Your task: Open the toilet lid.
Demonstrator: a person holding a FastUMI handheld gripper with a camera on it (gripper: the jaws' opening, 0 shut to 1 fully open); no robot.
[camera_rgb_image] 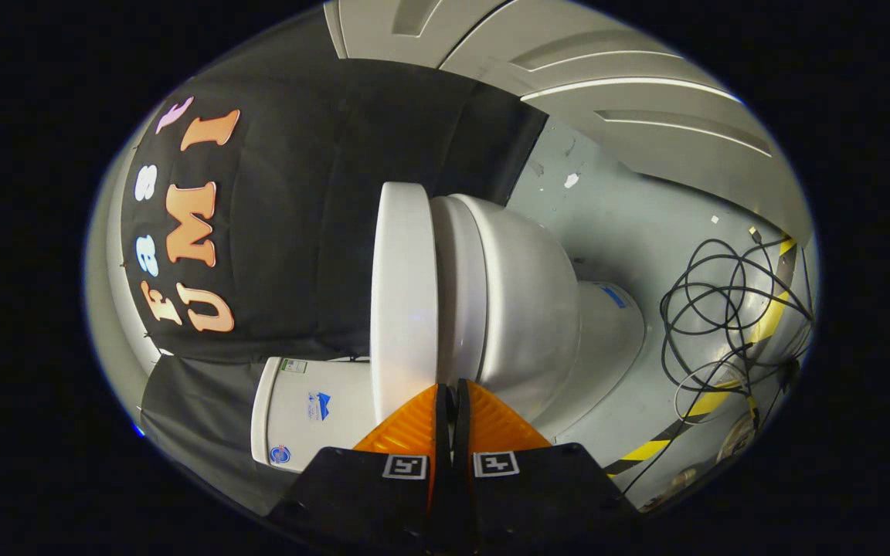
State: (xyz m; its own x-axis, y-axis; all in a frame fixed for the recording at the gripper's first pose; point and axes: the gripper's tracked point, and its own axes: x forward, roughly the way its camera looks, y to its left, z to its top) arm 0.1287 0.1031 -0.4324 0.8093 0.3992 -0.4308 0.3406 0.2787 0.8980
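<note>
My fingers (449,401) are pressed together, holding nothing, tips right at the seam where the toilet lid (402,293) meets the bowl (522,301). Best, I think, to wedge under the lid's rim and lever it steadily toward the tank (310,413).

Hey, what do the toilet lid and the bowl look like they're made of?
The toilet lid looks like smooth white plastic, thin with a soft sheen. The bowl looks like glazed ceramic, judging by its glossy, rounded surface, though the look alone leaves that open. The tool has its orange fingers closed together at the lid's edge.
</note>
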